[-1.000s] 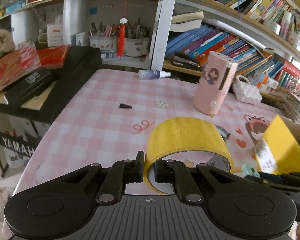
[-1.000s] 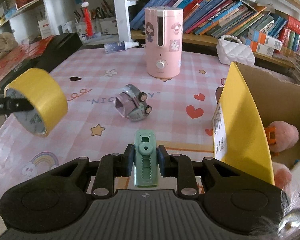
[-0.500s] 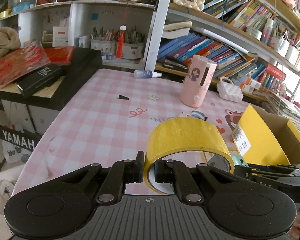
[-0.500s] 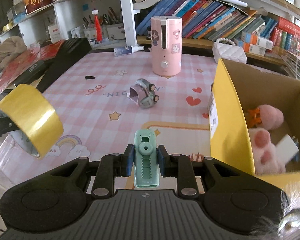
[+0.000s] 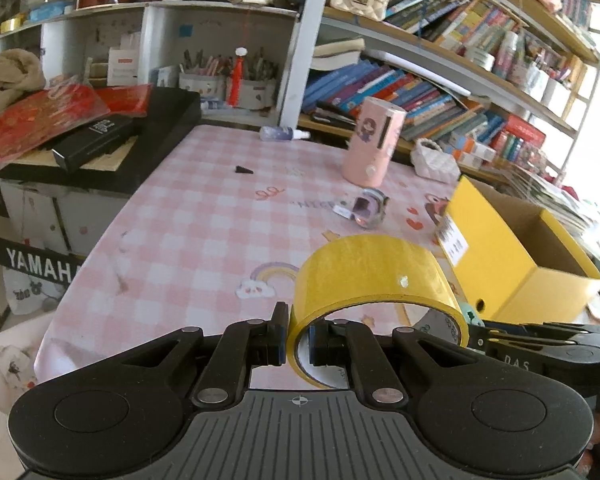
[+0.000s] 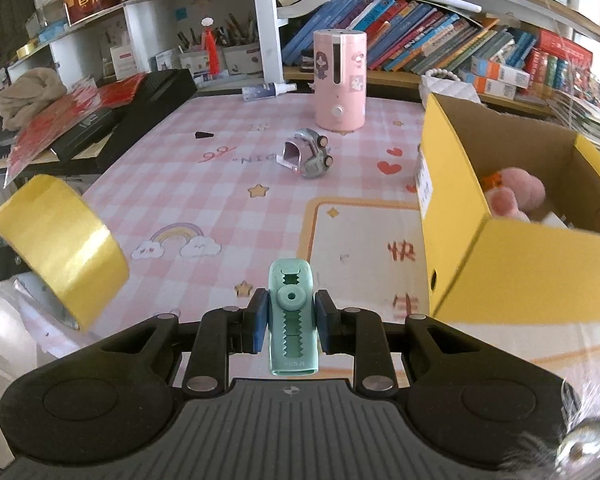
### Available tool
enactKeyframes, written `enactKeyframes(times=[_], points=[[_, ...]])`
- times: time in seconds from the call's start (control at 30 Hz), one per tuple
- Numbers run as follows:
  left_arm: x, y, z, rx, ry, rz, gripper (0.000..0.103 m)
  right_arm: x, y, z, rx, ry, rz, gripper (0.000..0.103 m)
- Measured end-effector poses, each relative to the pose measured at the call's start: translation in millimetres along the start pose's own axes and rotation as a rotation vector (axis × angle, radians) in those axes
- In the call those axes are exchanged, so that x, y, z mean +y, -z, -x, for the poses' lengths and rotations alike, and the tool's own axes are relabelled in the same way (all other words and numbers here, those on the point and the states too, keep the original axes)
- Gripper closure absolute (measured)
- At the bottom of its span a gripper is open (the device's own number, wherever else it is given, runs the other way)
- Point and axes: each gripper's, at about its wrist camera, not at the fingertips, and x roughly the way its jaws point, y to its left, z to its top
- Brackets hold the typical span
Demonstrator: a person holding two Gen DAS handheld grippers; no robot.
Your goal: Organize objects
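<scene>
my left gripper (image 5: 298, 338) was clamped on the wall of a wide yellow roll of packing tape (image 5: 374, 276), held up off the pink checked tablecloth (image 5: 204, 216). my right gripper (image 6: 292, 322) was pinched on a small mint-green plastic clip-shaped gadget (image 6: 293, 316), upright between the pads. open yellow cardboard box (image 6: 512, 264) sat just right of it, pink plush toy (image 6: 514, 194) inside. small silver toy car (image 6: 310, 154) lay tipped mid-table, near a pink cylindrical humidifier (image 6: 340, 80) further back
</scene>
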Motion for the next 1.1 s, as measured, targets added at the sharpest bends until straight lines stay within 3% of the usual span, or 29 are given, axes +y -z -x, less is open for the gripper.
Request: enactKeyframes(times=[0.6,1.1], points=[[-30,29,32,0.008,0.119,-0.097,0.095,-13,55,60,-0.035,0.100,-0.114,0.080],[-80,38,24,0.048,0.275,-0.218,0.095,-48,90,101,-0.039,0.241,-0.246,0.080]])
